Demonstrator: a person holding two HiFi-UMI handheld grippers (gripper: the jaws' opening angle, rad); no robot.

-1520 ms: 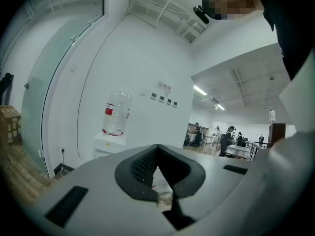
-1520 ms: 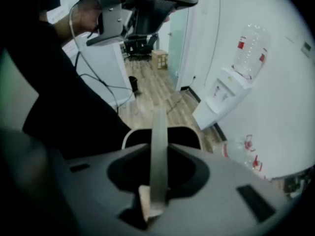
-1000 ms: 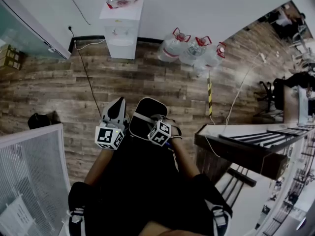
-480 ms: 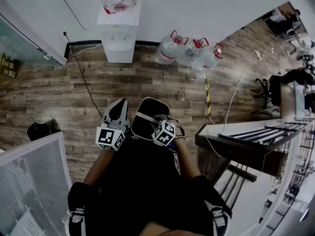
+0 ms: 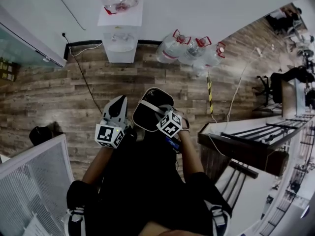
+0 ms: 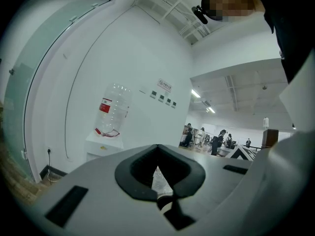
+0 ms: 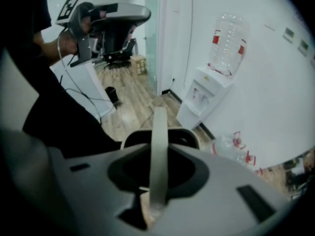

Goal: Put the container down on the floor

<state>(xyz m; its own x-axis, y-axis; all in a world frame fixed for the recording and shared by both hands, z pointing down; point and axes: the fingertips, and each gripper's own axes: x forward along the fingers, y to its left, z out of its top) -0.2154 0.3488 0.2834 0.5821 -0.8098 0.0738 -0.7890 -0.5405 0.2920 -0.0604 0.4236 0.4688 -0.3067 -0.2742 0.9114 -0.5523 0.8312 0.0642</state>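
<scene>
The container [image 5: 147, 118] hangs in the air before the person's body, at the centre of the head view, well above the plank floor [image 5: 54, 97]. It is a dark tub with a pale rim and a thin pale handle [image 7: 159, 132]. The right tool [image 7: 158, 173] is clenched on that band, the tub beyond its jaws. The left tool [image 5: 116, 111] is just beside, at 9 o'clock of the tub, its jaws closed on nothing.

The tub looks stiff, light and probably empty. On a thin handle it will likely swing, so the top of the band is the place to hold.

A water dispenser [image 5: 119, 43] stands at 12 o'clock, spare water bottles [image 5: 192, 50] at 1, a desk [image 5: 236, 132] at 3, and a mesh partition [image 5: 34, 181] at 8.
</scene>
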